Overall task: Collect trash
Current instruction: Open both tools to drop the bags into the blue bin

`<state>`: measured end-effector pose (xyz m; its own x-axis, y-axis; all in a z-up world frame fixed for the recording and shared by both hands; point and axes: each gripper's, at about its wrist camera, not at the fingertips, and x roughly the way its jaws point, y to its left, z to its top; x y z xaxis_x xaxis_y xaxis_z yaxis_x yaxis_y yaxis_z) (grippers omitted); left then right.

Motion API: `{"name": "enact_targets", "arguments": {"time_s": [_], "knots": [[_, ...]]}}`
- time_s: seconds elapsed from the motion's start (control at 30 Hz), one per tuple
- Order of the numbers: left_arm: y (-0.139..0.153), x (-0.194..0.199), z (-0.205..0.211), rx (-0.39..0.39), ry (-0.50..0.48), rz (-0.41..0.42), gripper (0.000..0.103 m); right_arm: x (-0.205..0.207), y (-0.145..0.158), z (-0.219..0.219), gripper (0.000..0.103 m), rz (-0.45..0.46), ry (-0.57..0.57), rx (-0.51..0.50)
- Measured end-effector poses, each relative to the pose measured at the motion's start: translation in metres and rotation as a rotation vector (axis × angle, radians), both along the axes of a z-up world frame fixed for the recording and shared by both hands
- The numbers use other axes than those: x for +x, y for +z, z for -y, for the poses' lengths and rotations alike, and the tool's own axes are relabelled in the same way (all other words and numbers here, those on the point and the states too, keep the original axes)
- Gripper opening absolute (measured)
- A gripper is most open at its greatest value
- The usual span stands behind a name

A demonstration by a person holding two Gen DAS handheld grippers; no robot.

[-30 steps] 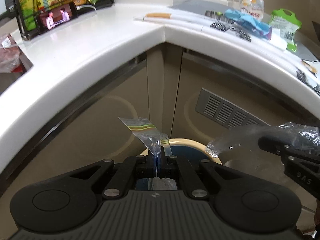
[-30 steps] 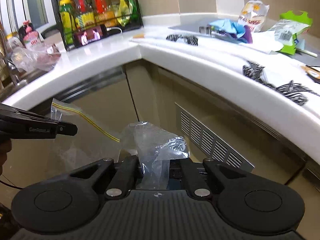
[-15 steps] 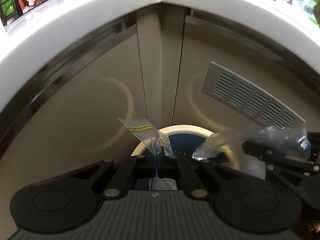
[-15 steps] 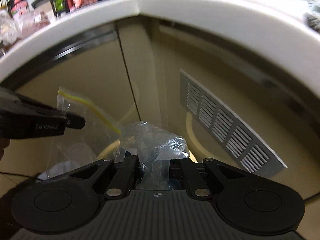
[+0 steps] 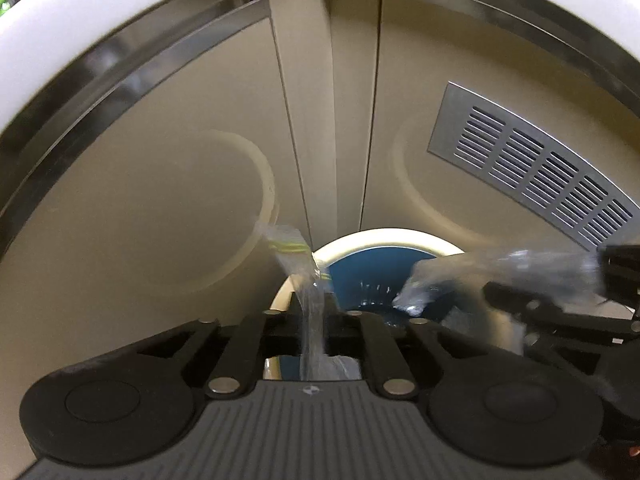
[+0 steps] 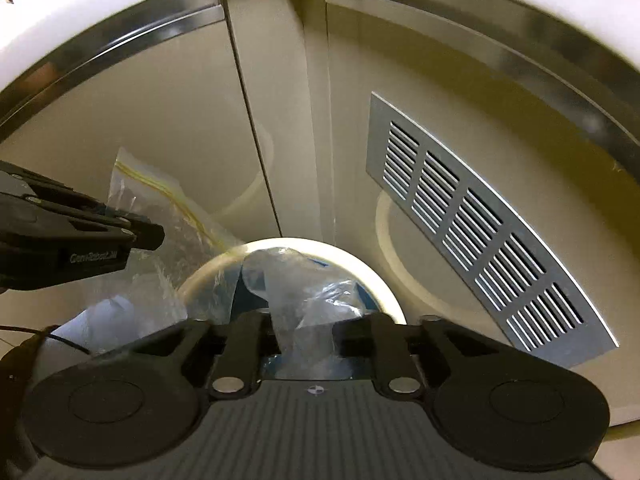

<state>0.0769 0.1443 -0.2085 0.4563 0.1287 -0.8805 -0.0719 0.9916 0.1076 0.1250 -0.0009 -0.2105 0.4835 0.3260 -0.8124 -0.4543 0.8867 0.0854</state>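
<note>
Both grippers hang over a round trash bin (image 5: 362, 240) with a cream rim and blue liner, which stands on the floor against the corner of beige cabinet doors (image 5: 160, 200).

The left gripper (image 5: 314, 308) has its jaws opening. A clear zip bag (image 5: 292, 248) with a yellow-green seal strip still stands between them, over the bin's near-left rim, and whether the pads still press it cannot be told.

The right gripper (image 6: 306, 320) is also opening, with a crumpled clear plastic bag (image 6: 296, 280) between its parted jaws, directly above the bin's mouth.

A slotted metal vent grille (image 6: 480, 232) sits in the cabinet door up and right of the bin, beneath the white countertop edge (image 5: 60, 28).
</note>
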Motion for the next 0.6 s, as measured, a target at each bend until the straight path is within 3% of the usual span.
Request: {"name": "enact_targets", "arguments": {"time_s": [0.03,0.07,0.13,0.17,0.37,0.6], "knots": [[0.0,-0.001,0.0,-0.003,-0.007,0.0,0.039,0.002,-0.001,-0.002,0.046,0.0,0.001,0.001],[0.001,-0.002,0.001,0.001,-0.011,0.001,0.064,0.002,-0.001,-0.003,0.058,0.001,0.003,0.003],[0.005,-0.003,0.001,0.031,0.009,0.018,0.096,0.002,0.003,-0.002,0.065,0.016,0.001,-0.001],[0.008,-0.006,0.0,0.047,0.025,0.035,0.103,0.001,0.004,-0.003,0.068,0.023,0.01,-0.015],[0.028,-0.014,-0.008,0.008,0.057,-0.024,0.103,-0.016,0.031,0.004,0.085,0.101,0.018,-0.051],[0.059,-0.048,-0.011,-0.075,0.099,-0.061,0.103,-0.055,0.076,0.023,0.097,0.147,0.038,0.029]]}}
